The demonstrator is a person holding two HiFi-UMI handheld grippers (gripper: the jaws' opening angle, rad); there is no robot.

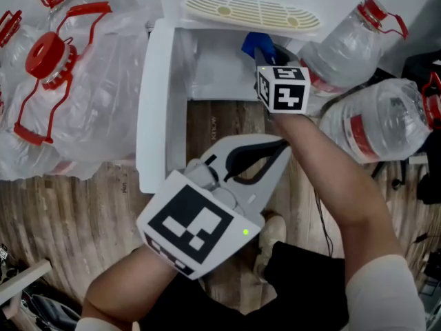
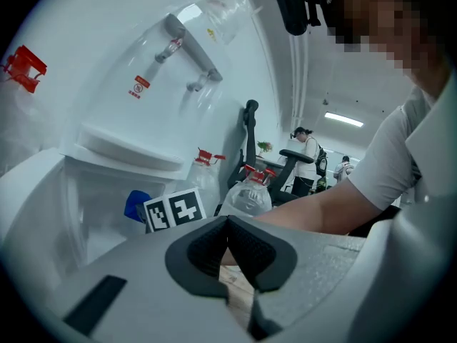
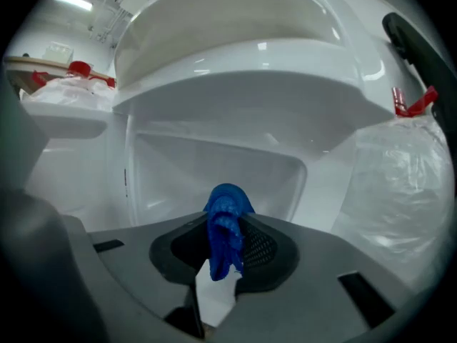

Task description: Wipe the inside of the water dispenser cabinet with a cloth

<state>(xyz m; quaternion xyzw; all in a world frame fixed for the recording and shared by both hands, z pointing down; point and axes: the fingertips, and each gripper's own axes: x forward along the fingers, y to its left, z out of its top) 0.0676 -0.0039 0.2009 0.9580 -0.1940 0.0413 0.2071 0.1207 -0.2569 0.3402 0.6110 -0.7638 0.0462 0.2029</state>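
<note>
While I stood over the water dispenser: I held one claw in each hand and looked steeply down.
right claw (image 3: 227,247): pinched on the cloth, with its tips at the mouth of the cabinet.
cloth (image 3: 226,224): blue and bunched. It stood up between the pads and hung below them, at the right side of the cabinet opening in the head view (image 1: 253,43). I could not tell whether it touched a wall.
cabinet (image 3: 214,163): white and glossy inside, with its front open.
door (image 1: 153,109): white, swung out at the left of the opening.
left claw (image 2: 228,243): pressed together at the tips with nothing between. I held it over the floor in front of the cabinet, nearer me than the right claw.
marker cube (image 1: 282,88): black-and-white squares, on the right claw.
drip tray (image 1: 251,14): cream and slotted, above the opening.
jugs (image 1: 48,54): clear, with red caps and handles, wrapped in plastic, left of the door.
bottles (image 1: 386,123): two, clear, lying to the right of the cabinet.
floor (image 1: 83,212): wood planks.
</note>
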